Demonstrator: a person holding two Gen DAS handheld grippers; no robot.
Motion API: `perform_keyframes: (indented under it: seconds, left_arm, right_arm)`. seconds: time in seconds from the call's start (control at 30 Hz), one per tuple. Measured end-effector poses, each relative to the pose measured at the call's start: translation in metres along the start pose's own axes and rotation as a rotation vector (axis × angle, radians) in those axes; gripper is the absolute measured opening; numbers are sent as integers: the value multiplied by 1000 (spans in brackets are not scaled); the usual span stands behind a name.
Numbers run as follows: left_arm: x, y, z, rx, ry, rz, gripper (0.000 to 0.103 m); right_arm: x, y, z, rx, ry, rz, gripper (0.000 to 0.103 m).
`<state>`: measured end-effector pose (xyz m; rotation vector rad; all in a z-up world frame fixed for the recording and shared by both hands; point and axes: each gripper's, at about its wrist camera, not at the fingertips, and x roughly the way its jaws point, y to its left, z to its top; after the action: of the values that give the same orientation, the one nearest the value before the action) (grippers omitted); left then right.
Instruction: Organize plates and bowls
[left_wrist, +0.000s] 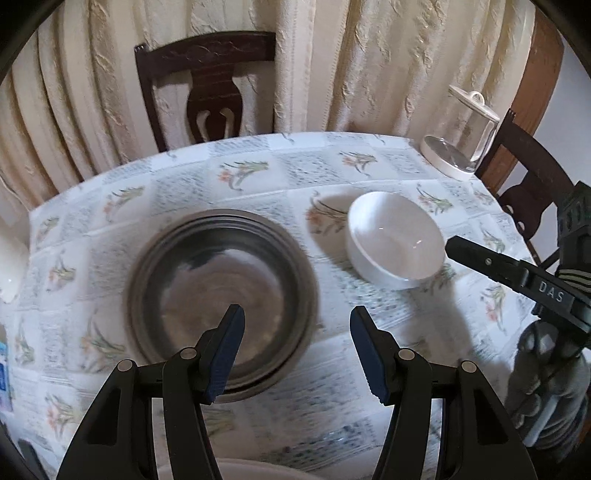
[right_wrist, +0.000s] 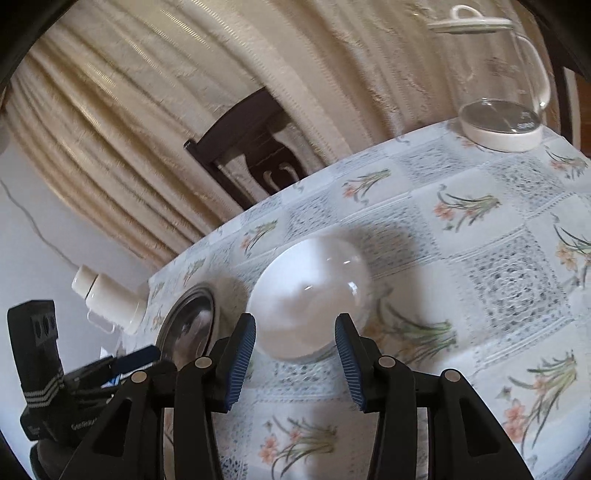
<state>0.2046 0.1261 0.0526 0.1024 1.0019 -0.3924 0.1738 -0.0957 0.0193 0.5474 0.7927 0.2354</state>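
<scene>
We are holding both claws apart and empty over the table (left_wrist: 177, 192). The white bowl (right_wrist: 310, 295) is standing upright to the right of the steel plates (left_wrist: 221, 291), near them but apart. It is lying just ahead of our right claw (right_wrist: 295, 362), between its fingers' line, so we judge this hand is nearer. Our left claw (left_wrist: 295, 354) is hanging over the near right rim of the plates.

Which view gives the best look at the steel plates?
The left wrist view. There the steel plates lie nearly whole ahead of the open left gripper, with stacked rims showing, though blurred. The right wrist view catches only a foreshortened sliver at the table's left edge, beside the white bowl.
</scene>
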Motion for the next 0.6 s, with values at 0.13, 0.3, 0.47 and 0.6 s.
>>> perform_keyframes:
  seconds: [0.13,0.3,0.47,0.6]
  left_arm:
    - [9,-15,6,10,9,-9,60]
    - [17,-30,12,7,22,-54,60]
    - [27,-43,17,4,40,-80,60]
    - [34,-47,24,-32,45,-113,60]
  right_arm:
    - [4,-11,2,25,3,-4,49]
    - [8,-25,0,55,5,5,49]
    - [12,-38,-3,83,21,6,49]
    - [13,-44,-6,99,28,12,49]
